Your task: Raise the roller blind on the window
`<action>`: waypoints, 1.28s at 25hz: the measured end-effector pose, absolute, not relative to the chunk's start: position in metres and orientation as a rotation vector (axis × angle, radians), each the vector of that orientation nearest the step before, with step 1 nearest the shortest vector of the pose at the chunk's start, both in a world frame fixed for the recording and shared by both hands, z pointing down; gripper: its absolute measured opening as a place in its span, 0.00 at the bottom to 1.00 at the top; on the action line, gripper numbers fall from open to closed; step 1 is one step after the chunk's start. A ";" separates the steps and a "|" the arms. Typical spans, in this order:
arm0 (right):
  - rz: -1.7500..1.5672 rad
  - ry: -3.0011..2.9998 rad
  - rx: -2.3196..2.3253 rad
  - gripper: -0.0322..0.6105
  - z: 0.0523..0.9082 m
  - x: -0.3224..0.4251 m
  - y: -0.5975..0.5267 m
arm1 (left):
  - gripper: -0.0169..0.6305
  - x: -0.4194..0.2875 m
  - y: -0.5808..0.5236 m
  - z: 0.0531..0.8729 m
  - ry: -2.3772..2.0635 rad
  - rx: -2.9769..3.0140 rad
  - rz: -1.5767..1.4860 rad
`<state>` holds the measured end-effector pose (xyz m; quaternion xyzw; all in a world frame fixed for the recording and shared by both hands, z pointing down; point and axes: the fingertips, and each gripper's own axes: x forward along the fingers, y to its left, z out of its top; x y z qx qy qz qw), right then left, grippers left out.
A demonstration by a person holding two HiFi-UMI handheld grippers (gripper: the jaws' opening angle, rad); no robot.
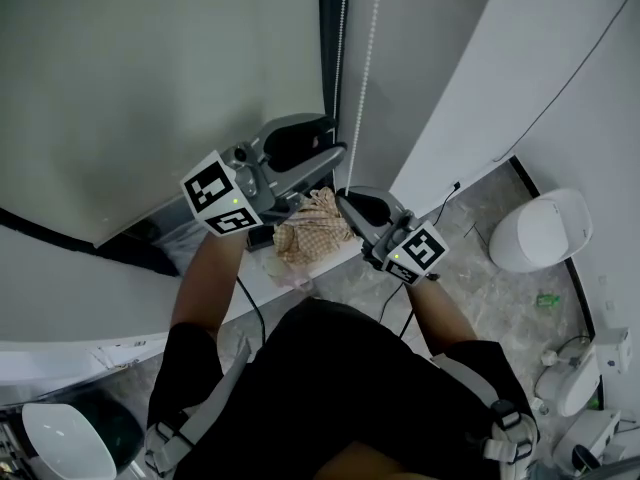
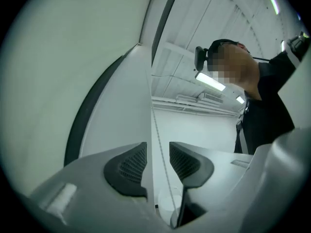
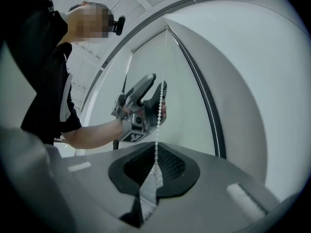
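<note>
I hold two claws, one in each hand, both raised at the window. My right claw (image 1: 347, 204) (image 3: 154, 171) is clamped tight on the white plastic bead chain (image 1: 366, 58) (image 3: 159, 110), its dark pads pinching the beads between them. My left claw (image 1: 335, 163) (image 2: 158, 164) sits just above it, jaws well apart; the same strand (image 2: 156, 130) runs up through the gap, and neither pad presses on it.

I count two strands of chain, hanging side by side next to the dark upright frame strip (image 1: 328, 38); the second strand (image 3: 211, 115) hangs free along that strip.

The single pale grey fabric roller blind (image 1: 150, 88) hangs over the pane, left of the frame strip. One crumpled tan checked cloth (image 1: 312, 228) lies on the white windowsill (image 1: 255, 293) just below my claws.
</note>
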<state>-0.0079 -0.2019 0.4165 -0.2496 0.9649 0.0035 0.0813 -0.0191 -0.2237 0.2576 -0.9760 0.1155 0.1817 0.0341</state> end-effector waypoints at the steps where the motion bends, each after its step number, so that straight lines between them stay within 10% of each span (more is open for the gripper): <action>1: 0.017 2.884 -0.751 0.08 0.416 -0.007 -0.202 | 0.26 -0.013 -0.224 0.242 0.313 -2.990 0.578; 10: 0.014 2.901 -0.767 0.08 0.422 -0.004 -0.199 | 0.26 0.022 -0.221 0.210 0.139 -3.010 0.643; 15: -0.002 2.887 -0.779 0.08 0.422 -0.001 -0.201 | 0.06 0.021 -0.220 0.214 0.142 -3.011 0.705; 32: -0.263 3.083 -0.842 0.08 0.528 0.002 -0.192 | 0.05 0.010 -0.243 0.322 0.451 -3.137 0.545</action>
